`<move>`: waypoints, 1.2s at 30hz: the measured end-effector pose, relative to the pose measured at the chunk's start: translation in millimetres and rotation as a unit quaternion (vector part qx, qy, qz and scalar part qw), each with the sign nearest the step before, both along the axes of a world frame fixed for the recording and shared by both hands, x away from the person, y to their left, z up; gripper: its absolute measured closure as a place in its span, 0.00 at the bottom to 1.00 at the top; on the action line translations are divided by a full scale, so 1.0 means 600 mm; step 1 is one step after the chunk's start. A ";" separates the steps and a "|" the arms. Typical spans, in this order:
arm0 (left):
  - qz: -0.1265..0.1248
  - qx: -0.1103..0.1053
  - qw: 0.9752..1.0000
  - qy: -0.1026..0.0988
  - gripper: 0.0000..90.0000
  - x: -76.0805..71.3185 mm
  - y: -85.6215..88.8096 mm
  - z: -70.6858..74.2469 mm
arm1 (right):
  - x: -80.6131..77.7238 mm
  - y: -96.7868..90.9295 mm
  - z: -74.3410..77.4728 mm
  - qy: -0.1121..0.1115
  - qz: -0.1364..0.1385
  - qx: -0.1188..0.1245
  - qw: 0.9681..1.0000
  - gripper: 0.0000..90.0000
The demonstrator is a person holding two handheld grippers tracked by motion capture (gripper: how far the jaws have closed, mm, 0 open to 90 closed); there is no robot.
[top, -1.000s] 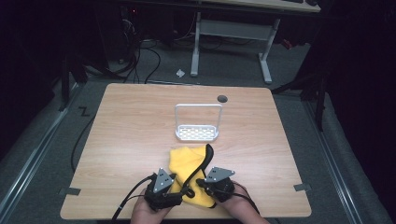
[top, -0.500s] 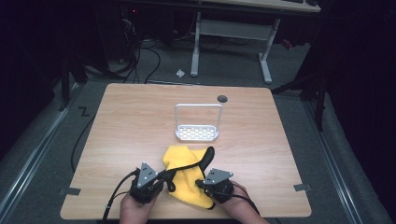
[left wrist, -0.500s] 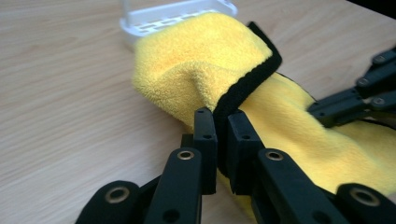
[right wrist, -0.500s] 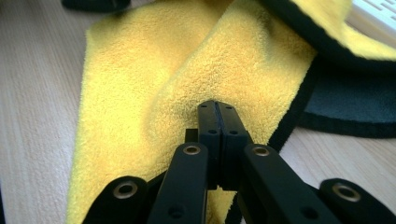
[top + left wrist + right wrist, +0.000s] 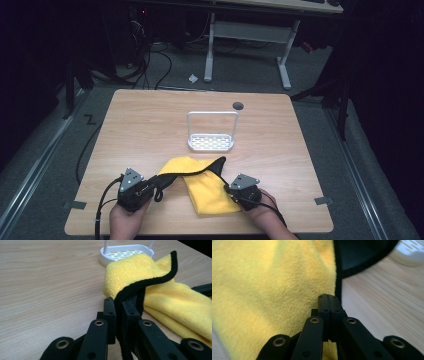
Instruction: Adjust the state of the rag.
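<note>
A yellow cloth (image 5: 212, 192) with black trim lies folded on the near part of the wooden table (image 5: 150, 125). My left gripper (image 5: 162, 182) is at its left side, shut on the black-trimmed edge (image 5: 147, 283). Its jaws have just closed, with the trim pinched between them, and the gripper (image 5: 119, 305) holds a flap stretched leftward. On the cloth's right side my right gripper (image 5: 229, 189) is shut. In the right gripper view its tips (image 5: 329, 298) meet over the yellow pile (image 5: 262, 290) beside the black hem, with no fabric visible between the jaws.
A white wire-handled rack (image 5: 211, 142) stands just beyond the cloth at the table's centre, also in the left gripper view (image 5: 125, 253). A round hole (image 5: 238, 105) sits near the far edge. Bare wood spreads left, right and behind the rack.
My left gripper closed on the cloth's black edge and moved left, drawing the flap out with it. The right gripper has shifted slightly right.
</note>
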State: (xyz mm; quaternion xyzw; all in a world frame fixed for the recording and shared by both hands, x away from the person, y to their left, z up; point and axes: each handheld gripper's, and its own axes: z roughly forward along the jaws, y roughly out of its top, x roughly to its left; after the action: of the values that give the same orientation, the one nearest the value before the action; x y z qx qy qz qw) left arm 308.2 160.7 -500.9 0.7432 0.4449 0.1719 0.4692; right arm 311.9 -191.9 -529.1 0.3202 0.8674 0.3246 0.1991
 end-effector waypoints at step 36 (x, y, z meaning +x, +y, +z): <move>0.013 0.010 0.997 0.074 0.89 0.035 0.030 -0.045 | 0.035 -0.134 0.019 0.003 -0.141 0.071 0.988 0.94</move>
State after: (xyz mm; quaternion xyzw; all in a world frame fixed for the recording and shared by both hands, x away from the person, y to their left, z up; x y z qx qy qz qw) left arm 329.1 178.5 -528.0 0.7528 0.4861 0.1274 0.4251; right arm 332.7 -272.2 -517.9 0.4533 0.7893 0.3529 0.2169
